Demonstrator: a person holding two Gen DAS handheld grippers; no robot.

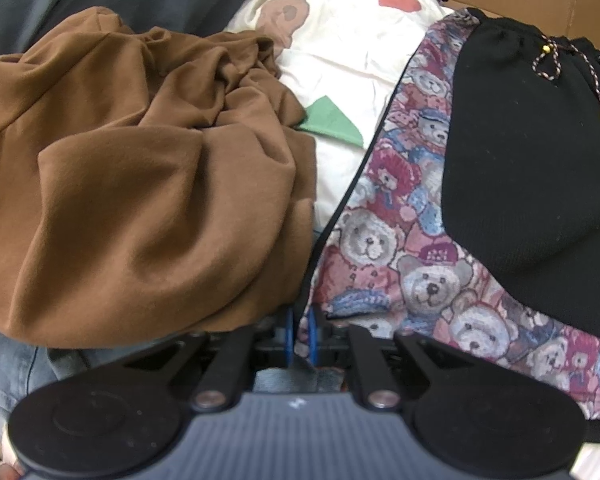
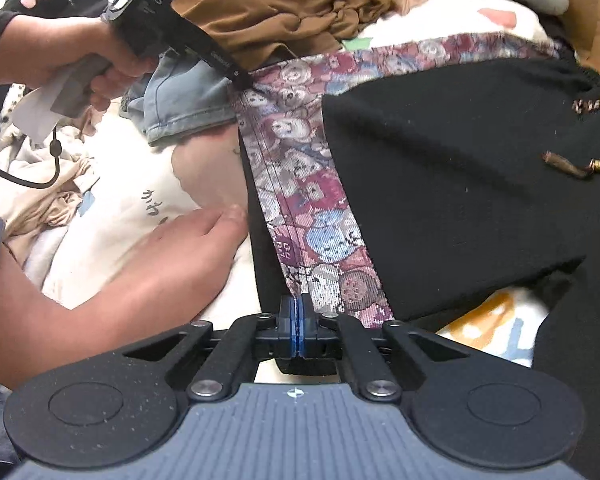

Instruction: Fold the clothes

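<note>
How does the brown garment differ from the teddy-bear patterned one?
The brown garment is one plain colour; the teddy-bear garment is printed all over with bears and has black panels. The brown garment lies crumpled in a heap; the teddy-bear garment is spread fairly flat. No gripper holds the brown one, while the right gripper is shut on the teddy-bear garment's edge. Both lie on the same cluttered pile.

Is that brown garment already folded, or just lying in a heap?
In a heap. The brown garment is bunched with deep, irregular wrinkles and no straight fold edges, lying beside the teddy-bear fabric.
</note>
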